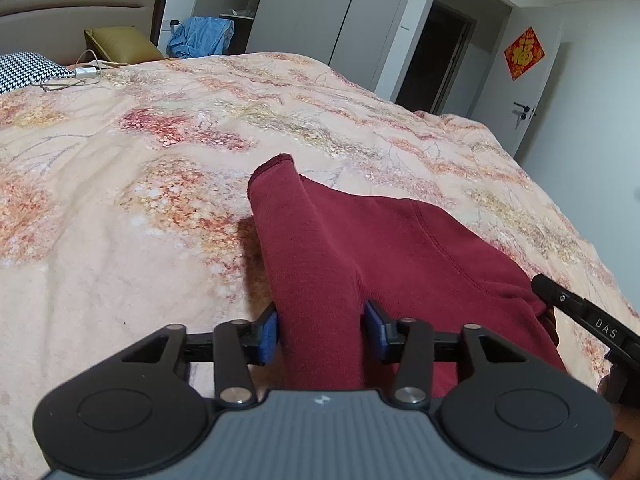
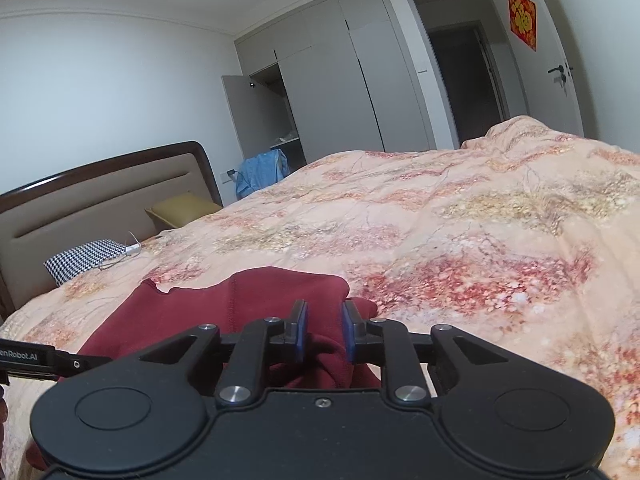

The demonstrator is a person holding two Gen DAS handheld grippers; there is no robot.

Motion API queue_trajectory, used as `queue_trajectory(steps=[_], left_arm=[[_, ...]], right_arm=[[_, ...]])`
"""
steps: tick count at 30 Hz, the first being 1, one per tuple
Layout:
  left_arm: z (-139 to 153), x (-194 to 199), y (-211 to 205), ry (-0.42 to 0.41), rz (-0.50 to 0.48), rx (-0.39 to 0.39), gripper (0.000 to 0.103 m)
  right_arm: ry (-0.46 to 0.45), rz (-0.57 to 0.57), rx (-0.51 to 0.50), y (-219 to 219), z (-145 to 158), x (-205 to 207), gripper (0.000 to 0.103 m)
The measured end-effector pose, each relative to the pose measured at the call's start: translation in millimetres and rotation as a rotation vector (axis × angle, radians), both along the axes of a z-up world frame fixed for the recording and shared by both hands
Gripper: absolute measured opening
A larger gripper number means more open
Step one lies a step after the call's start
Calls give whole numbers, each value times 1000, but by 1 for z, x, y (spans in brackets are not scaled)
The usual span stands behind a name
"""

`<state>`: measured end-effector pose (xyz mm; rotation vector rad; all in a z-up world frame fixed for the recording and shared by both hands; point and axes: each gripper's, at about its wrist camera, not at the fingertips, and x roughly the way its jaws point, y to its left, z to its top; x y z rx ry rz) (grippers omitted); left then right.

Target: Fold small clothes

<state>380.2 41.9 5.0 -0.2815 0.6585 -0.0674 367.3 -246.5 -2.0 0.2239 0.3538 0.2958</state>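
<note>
A dark red garment (image 1: 360, 240) lies on the floral bedspread (image 1: 140, 160). My left gripper (image 1: 322, 330) is open, its blue pads (image 1: 269, 334) on either side of a raised fold of the red cloth. The right gripper's black finger shows at the right edge of this view (image 1: 580, 312). In the right wrist view the red garment (image 2: 248, 296) lies bunched on the bedspread (image 2: 480, 240). My right gripper (image 2: 324, 332) has its blue pads (image 2: 301, 330) close around a bunch of the cloth. The left gripper's finger (image 2: 40, 358) shows at the left edge.
The bed's headboard (image 2: 100, 196) stands at the far end with a houndstooth pillow (image 2: 84, 260), a mustard pillow (image 2: 180, 206) and a white charger with cable (image 1: 86, 72). A blue garment (image 1: 202, 36) hangs by the grey wardrobe (image 2: 340, 80). A doorway (image 2: 468, 80) lies beyond.
</note>
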Motion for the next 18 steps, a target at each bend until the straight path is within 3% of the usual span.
queue_trajectory(steps=[4, 10, 18], left_arm=[[8, -4, -3, 6, -1, 12, 77], [31, -24, -9, -31, 27, 37, 99], [67, -66, -21, -116, 48, 58, 103]], right_arm=[[-9, -4, -22, -2, 9, -10, 43], [-44, -7, -16, -4, 29, -32, 69], [-146, 6, -24, -8, 72, -78, 96]])
